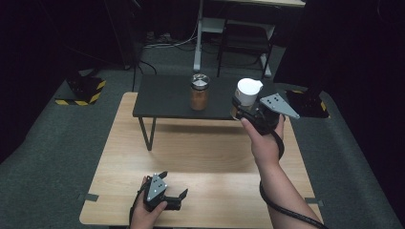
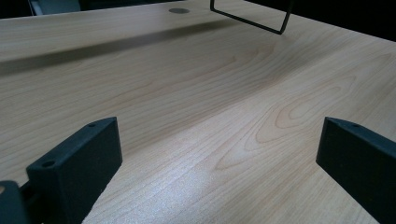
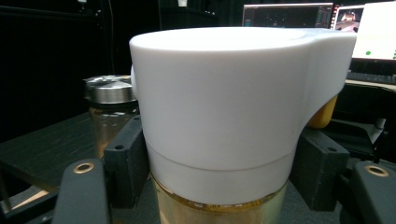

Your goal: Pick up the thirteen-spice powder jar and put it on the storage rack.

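So the right claw (image 1: 244,110) is clamped on a jar with a big white lid (image 3: 233,107), both jaws pressing its sides just under the lid, amber stuff showing through the glass below. It's held upright at the right end of the little black shelf (image 1: 162,98). Off to the claw's left, on that shelf, stands a second jar with a metal lid (image 1: 199,91), well apart from it. The left claw (image 1: 168,193) sits low over the wooden table (image 2: 196,116), jaws spread wide, nothing between them.
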A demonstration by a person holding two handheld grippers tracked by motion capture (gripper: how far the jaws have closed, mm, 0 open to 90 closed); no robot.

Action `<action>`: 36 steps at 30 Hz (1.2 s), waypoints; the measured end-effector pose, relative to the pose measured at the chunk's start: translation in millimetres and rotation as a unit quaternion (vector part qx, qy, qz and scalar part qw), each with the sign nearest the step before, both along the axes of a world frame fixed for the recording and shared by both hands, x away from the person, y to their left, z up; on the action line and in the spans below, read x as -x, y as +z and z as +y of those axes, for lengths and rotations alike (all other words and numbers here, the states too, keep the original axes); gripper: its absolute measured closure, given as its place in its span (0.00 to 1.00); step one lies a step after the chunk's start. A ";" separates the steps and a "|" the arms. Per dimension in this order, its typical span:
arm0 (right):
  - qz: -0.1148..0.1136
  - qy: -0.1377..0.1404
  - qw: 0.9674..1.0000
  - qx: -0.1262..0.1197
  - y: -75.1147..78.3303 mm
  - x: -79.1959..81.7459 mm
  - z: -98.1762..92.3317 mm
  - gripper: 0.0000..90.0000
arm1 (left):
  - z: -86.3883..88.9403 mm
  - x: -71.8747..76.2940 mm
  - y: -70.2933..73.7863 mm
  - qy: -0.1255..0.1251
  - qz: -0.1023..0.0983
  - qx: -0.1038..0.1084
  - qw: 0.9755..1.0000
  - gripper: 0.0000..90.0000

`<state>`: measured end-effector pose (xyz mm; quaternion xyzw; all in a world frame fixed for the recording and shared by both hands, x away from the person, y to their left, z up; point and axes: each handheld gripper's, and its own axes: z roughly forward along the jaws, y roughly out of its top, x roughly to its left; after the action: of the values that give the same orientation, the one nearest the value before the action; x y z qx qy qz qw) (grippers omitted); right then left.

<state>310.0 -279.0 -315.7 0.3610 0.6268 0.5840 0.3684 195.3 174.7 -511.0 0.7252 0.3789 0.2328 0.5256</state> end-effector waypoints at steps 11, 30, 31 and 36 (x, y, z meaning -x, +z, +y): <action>0.017 -0.027 0.999 0.006 5.9 -28.8 10.0 0.34 | 1.0 -0.6 -0.7 -0.002 -0.001 0.002 1.000 0.01; 0.034 -0.038 0.999 -0.003 -1.7 -52.5 10.7 0.34 | 2.9 -1.2 -0.9 -0.006 -0.001 0.004 1.000 0.01; 0.032 -0.039 0.999 -0.002 -2.9 -53.0 10.9 0.34 | 2.9 -1.2 -0.8 -0.006 0.000 0.004 1.000 0.01; 0.028 -0.035 0.999 -0.001 -5.3 -55.0 10.2 0.34 | 3.6 -1.5 -1.0 -0.006 0.001 0.006 1.000 0.01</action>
<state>365.0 -268.8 -321.0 0.3988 0.6234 0.5611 0.3707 196.7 178.4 -512.0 0.7245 0.3767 0.2263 0.5311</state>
